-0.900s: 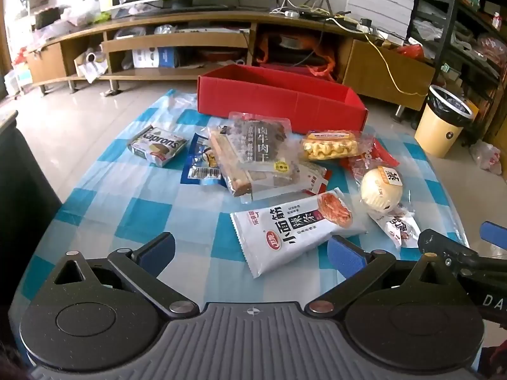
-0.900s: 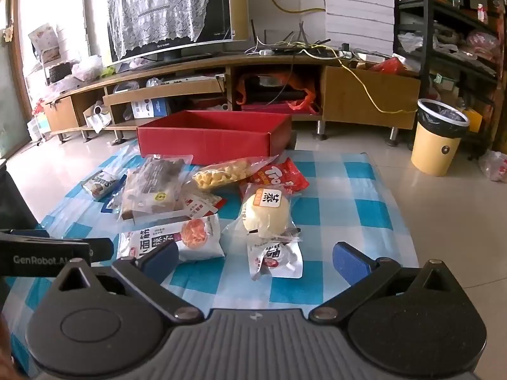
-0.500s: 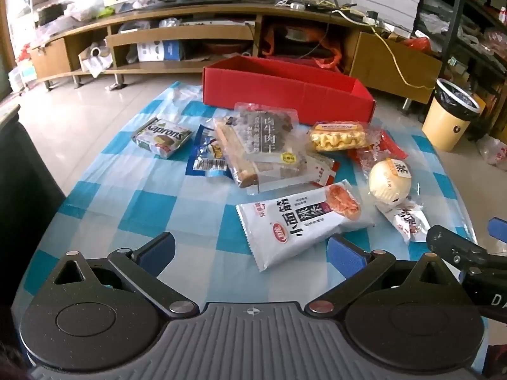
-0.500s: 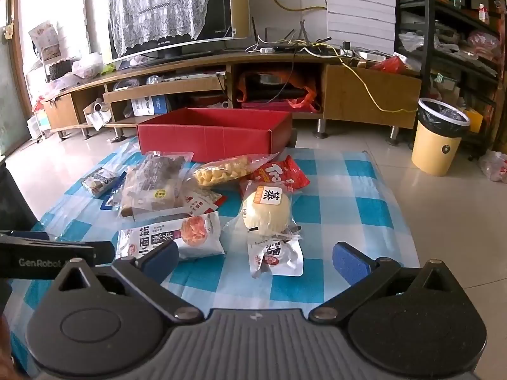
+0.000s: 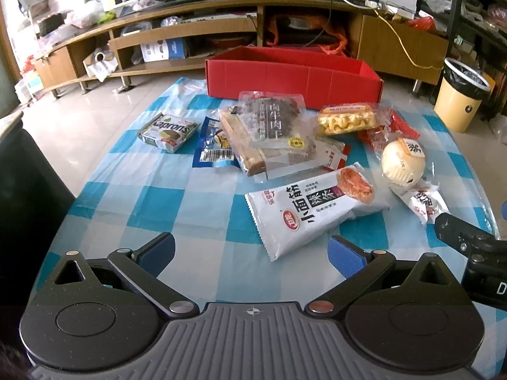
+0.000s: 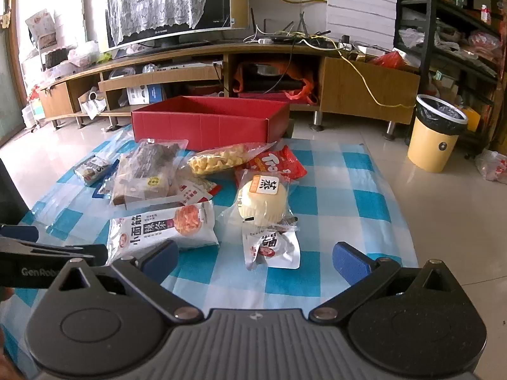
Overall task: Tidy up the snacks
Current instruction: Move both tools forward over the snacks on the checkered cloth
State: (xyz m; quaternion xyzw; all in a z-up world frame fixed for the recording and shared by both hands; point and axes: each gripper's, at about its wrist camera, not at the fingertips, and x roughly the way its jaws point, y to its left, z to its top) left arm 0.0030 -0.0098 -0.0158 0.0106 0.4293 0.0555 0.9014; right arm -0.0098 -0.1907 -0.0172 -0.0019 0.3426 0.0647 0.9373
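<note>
- Left wrist view: my left gripper point(image 5: 252, 248) stands wide apart, empty. The long white noodle-snack pouch point(image 5: 313, 204) lies just ahead, right of centre; its slick film could slide off the pads, I judge. The open red cardboard box point(image 5: 293, 77) sits far ahead behind the heap, so anything I carry must clear the stacked clear-wrapped beef packet point(image 5: 274, 126). Bare blue-checked tablecloth point(image 5: 142, 196) ahead-left gives room.
- Right wrist view: my right gripper point(image 6: 255, 261) is also spread, holding nothing. The small white sachet point(image 6: 272, 247) lies between the fingers' line, with the round cream bun in clear wrap point(image 6: 263, 202) just beyond, which may roll. The left tool close at my left risks collision; the cloth's edge is near on the right.
</note>
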